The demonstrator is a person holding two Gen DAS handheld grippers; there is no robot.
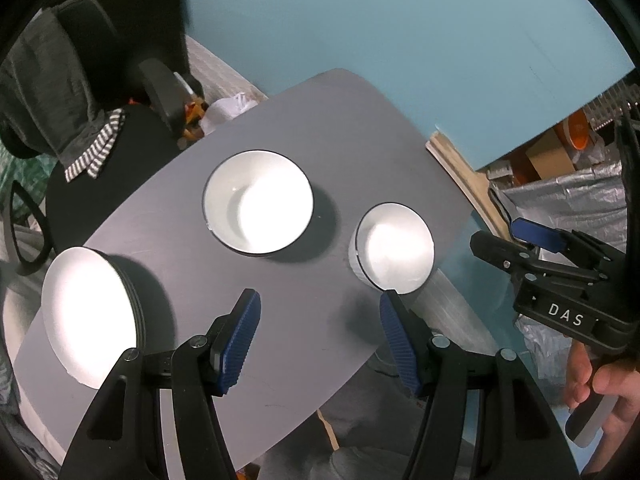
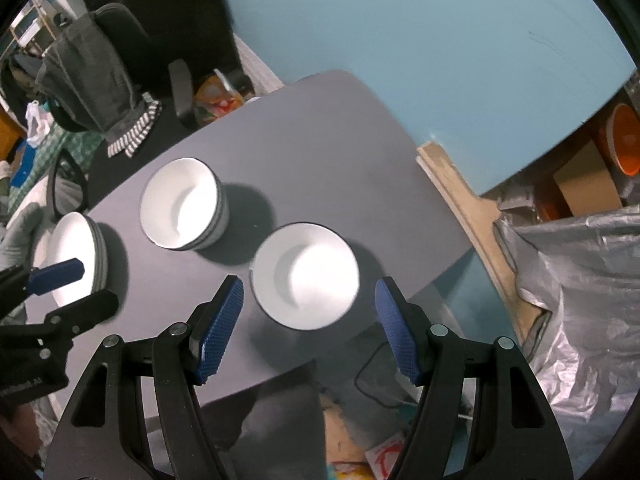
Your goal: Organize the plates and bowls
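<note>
White letters "DAS" stand on a black label on the right gripper (image 1: 532, 236) body in the left wrist view; the left gripper's (image 2: 76, 284) white lettering is too blurred to read.

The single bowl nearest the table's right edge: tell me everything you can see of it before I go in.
The single bowl is white inside with a thin dark rim, glossy like glazed ceramic or enamel. It stands upright and empty on the grey table close to the right edge, apart from the other dishes. The right gripper hovers open above it, not touching.
</note>
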